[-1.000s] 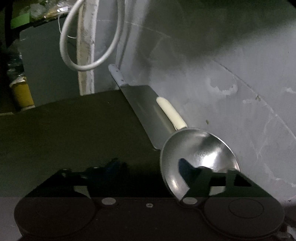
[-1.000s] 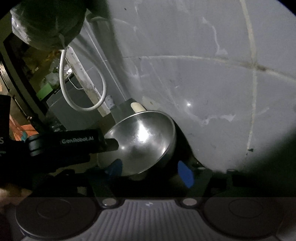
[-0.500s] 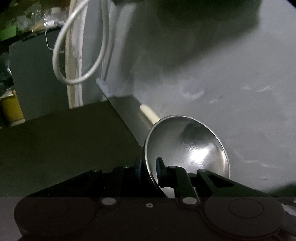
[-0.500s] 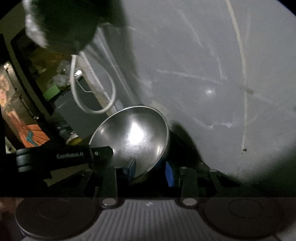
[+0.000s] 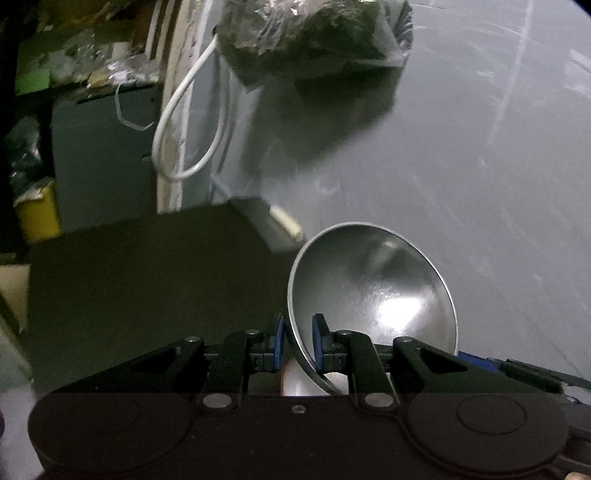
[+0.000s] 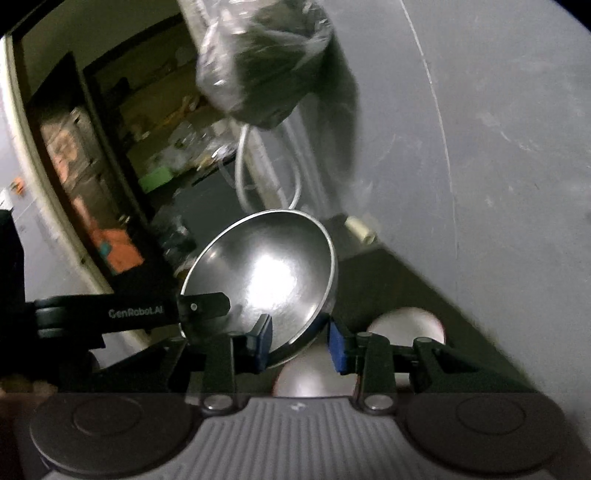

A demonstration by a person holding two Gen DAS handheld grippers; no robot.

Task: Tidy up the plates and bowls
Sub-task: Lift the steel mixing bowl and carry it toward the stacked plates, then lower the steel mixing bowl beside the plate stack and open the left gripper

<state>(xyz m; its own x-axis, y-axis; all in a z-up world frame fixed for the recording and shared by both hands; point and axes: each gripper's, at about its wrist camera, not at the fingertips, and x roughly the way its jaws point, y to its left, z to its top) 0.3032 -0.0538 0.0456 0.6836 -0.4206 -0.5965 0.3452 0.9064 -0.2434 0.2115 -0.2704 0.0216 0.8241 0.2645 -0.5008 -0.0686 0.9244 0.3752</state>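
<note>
The steel bowl (image 5: 373,291) is gripped by its rim between both the left tongs (image 5: 297,341) and the right tongs (image 6: 300,343), held tilted above the counter (image 5: 147,280).

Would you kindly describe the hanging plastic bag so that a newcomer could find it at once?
Start at the big grey wall behind the dark counter. High against it, above the looped white cable, hangs the plastic bag. Unlike the shiny steel bowl below, it is crinkled, see-through and stuffed with something dark.
</note>
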